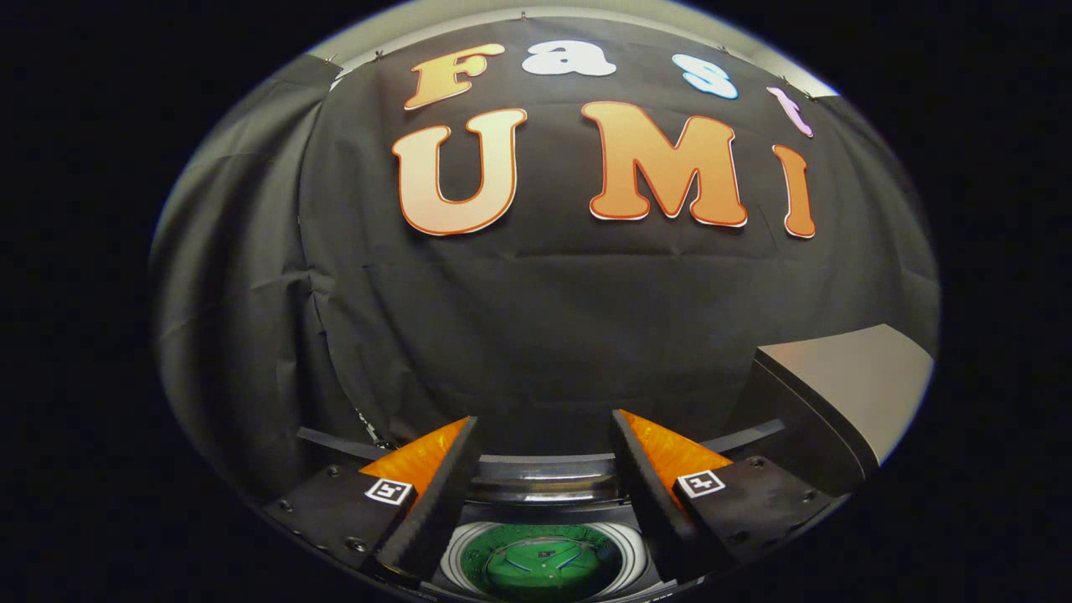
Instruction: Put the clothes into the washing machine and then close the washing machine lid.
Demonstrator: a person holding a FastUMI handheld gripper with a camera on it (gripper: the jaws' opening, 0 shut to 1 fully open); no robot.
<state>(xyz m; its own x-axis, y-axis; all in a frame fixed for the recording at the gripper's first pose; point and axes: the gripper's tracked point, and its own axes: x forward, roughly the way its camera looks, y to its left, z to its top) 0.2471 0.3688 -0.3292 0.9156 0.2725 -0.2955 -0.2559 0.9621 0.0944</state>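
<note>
The claw [544, 435] hangs with its two fingers spread wide apart and nothing between them. Down low between the fingers sits the washing machine [544, 481], its round drum opening facing up, and a green garment [543, 565] lies inside the drum, so the clothes look to be in already. Off beyond the right finger stands a pale flat panel [846, 377], tilted up; I take it for the raised lid, though I cannot be sure from here. If that is so, the step in hand is the closing. To do it well, I would swing the claw over to that panel and come at its free upper edge, not its hinge side. I'd push with the side of a finger or take a light hold on the rim, then bring it down in a slow arc over the drum. Keep the fingers outside the gap as it drops, and check that no corner of the green cloth sticks up over the rim before it lands
</note>
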